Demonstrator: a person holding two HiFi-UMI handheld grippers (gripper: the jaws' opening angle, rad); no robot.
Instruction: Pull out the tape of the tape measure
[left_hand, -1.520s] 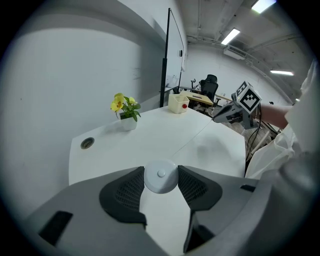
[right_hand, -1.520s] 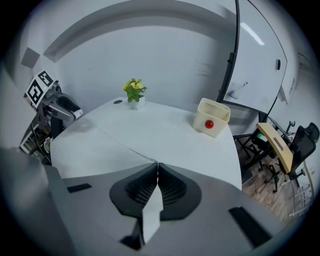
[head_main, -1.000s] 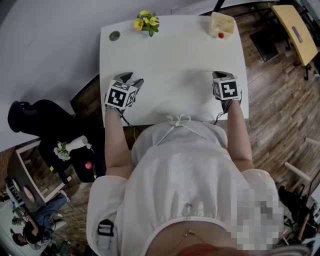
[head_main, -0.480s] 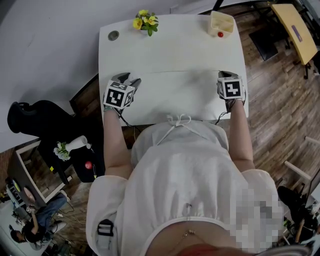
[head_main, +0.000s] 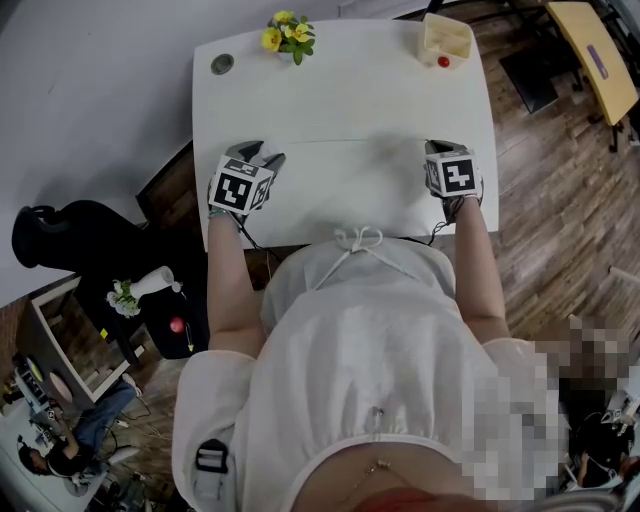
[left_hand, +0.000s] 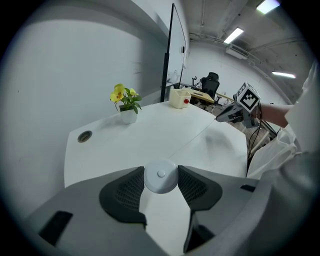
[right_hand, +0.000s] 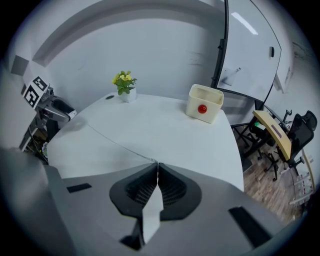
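A small round white tape measure (left_hand: 160, 176) sits between the jaws of my left gripper (head_main: 266, 157), which are closed on its sides near the table's left front. Its thin white tape (left_hand: 192, 141) runs taut across the white table (head_main: 340, 90) to my right gripper (head_main: 441, 149) at the right front. That gripper (right_hand: 156, 164) is shut on the tape's end, and the tape (right_hand: 115, 142) leads away to the left gripper (right_hand: 64, 110). Both grippers hover just above the tabletop.
At the table's far edge stand a pot of yellow flowers (head_main: 288, 40) and a cream box (head_main: 445, 42) with a red ball. A round cable grommet (head_main: 222, 64) is at the far left corner. A black chair (head_main: 60, 240) stands on the floor to the left.
The right gripper swung a little outward to the right and came back. The left gripper has stayed almost still with the tape measure.
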